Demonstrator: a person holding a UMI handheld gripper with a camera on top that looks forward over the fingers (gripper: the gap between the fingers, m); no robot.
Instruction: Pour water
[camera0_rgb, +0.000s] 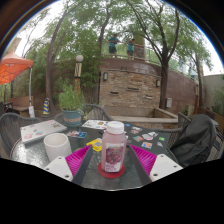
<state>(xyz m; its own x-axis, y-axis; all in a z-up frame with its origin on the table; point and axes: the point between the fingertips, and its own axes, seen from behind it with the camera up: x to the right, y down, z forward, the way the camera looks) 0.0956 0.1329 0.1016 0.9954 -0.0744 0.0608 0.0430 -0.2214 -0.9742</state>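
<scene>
Gripper view, looking forward along the claw (112, 163) at an outdoor patio: a clear bottle (114, 147) with a white cap and a pink label stood upright on a dark table (160, 127), between the two pink pads (80, 160) of the claw. The fingers were apart, with a sliver of table visible on each side of the bottle, so the claw appeared to be framing it rather than pressing on it; whether the pads touched the plastic could not be told for certain. The bottle, the likely water source for the pour, rested on its own base at the near edge of the table, a position that judged to leave the fingers free to close around its body below the cap.

Just left of the bottle and a little farther off sat a white cup (57, 146), open side up, near enough to serve as the receiving vessel, though its contents could not be seen. The cap was on the bottle, suggesting that pouring had not yet begun.

Farther across the table lay scattered papers and small objects (96, 125), with a flat book or box (40, 130) on the left side and a potted plant (70, 101) behind it. A dark bag (193, 140) rested at the right. Beyond the table rose a stone wall (130, 90) and trees, with an orange umbrella (12, 68) at far left.
</scene>
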